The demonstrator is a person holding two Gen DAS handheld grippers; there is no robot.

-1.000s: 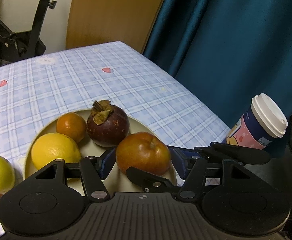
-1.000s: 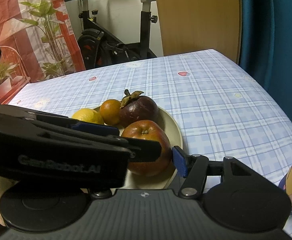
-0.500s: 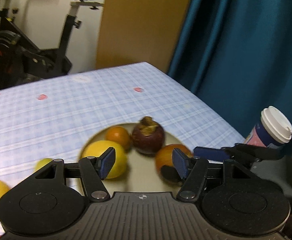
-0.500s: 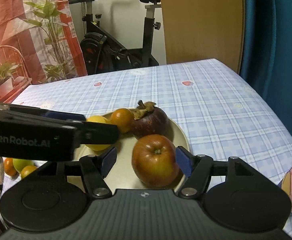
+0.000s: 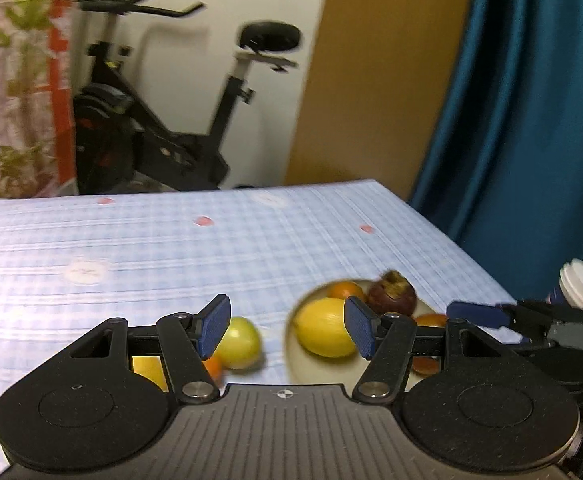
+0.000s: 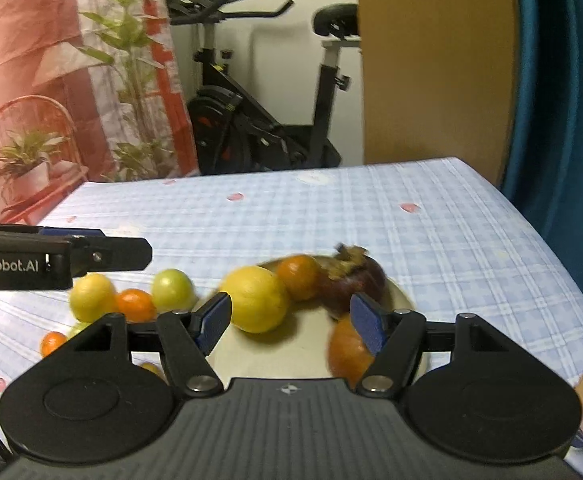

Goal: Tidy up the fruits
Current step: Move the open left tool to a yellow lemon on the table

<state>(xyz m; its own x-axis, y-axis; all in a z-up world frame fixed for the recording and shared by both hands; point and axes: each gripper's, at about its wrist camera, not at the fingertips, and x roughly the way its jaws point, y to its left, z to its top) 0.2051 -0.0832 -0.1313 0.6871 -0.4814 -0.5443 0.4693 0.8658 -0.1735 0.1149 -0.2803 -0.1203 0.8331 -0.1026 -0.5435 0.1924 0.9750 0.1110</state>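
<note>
Right wrist view alone shows loose fruits [image 6: 133, 300], both grippers [image 6: 289, 320] gaping, empty.

Left gripper [image 5: 285, 328] jaws apart, empty, plate [image 5: 291, 354] of fruit beyond

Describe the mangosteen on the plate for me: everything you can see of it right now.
The mangosteen is a round, dark purple-brown fruit with a dry, brownish leafy cap on top, tipped slightly toward the far left. It looks whole, with a smooth, firm rind, though motion blur hides fine detail. It sits at the far side of the pale plate, seemingly pressed against the small orange to its left; the red apple lies nearer the camera. No gripper touches it.
</note>
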